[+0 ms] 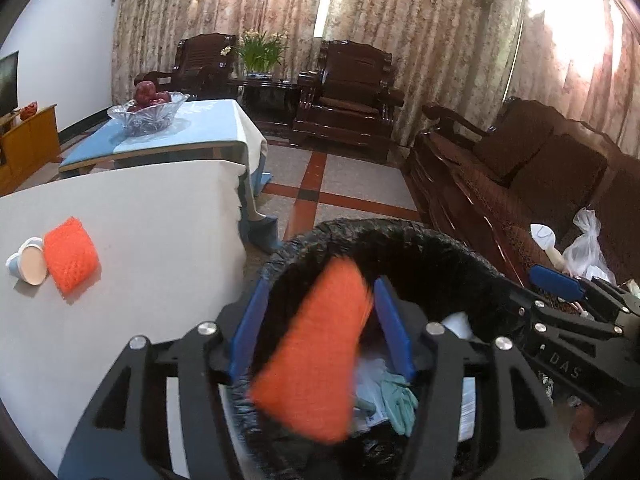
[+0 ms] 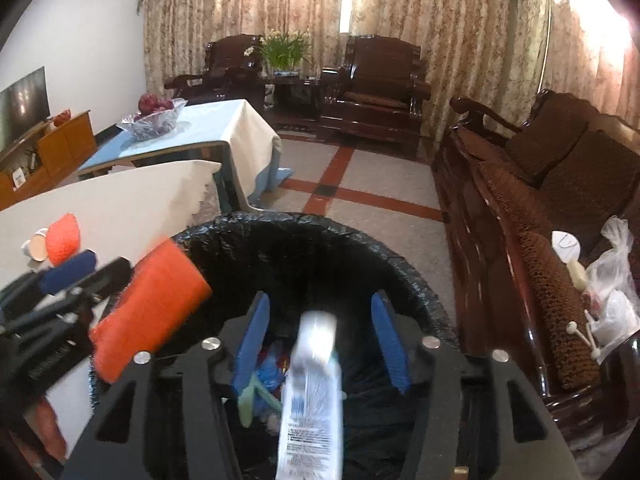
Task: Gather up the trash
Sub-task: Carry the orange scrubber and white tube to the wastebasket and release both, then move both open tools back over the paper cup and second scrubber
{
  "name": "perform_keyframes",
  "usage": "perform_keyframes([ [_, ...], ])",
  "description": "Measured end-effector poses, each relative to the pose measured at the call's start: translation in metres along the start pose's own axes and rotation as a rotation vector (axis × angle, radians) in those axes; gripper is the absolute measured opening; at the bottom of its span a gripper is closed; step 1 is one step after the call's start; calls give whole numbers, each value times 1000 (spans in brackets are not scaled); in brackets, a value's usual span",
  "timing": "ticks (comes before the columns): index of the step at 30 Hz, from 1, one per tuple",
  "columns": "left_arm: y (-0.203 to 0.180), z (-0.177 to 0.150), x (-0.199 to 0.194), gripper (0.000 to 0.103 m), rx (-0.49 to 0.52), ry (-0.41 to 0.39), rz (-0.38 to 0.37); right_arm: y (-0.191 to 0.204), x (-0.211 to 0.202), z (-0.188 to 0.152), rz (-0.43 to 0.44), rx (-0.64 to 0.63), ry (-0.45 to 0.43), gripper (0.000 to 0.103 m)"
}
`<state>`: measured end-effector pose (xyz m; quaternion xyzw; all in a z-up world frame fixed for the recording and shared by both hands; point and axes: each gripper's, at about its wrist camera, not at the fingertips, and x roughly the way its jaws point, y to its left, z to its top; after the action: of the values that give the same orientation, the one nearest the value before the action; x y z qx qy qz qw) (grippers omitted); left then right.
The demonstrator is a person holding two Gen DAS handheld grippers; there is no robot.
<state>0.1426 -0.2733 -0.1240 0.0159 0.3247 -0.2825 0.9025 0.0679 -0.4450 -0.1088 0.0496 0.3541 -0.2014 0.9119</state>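
Note:
A bin lined with a black bag (image 1: 400, 236) (image 2: 304, 224) stands right below both grippers. My left gripper (image 1: 320, 292) is open over it. A blurred orange foam net (image 1: 312, 356) (image 2: 148, 312) hangs loose between its blue pads. My right gripper (image 2: 320, 300) is open too, with a blurred white bottle (image 2: 312, 392) loose between its fingers and a gap on either side. The bin holds a green glove (image 1: 396, 396) and paper. Another orange foam net (image 1: 70, 254) and a paper cup (image 1: 30, 260) lie on the white table (image 1: 140, 220).
A dark wooden sofa (image 2: 560, 184) to the right carries a plastic bag (image 2: 612, 280) and small white scraps (image 2: 566, 246). Beyond the white table stands a coffee table with a glass fruit bowl (image 1: 148, 114). Armchairs (image 1: 348, 96) and curtains close the far end.

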Motion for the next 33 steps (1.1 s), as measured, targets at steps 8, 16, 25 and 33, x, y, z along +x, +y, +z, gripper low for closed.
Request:
perform_keyframes([
  [8, 39, 6, -32, 85, -8, -59, 117, 19, -7, 3, -10, -37, -49, 97],
  [16, 85, 8, -69, 90, -37, -89, 219, 58, -13, 10, 69, -55, -63, 97],
  [25, 151, 0, -113, 90, -84, -106, 336, 125, -17, 17, 197, -100, -82, 97],
  [33, 210, -11, -134, 90, -133, -100, 435, 194, -12, 25, 302, -145, -101, 97],
])
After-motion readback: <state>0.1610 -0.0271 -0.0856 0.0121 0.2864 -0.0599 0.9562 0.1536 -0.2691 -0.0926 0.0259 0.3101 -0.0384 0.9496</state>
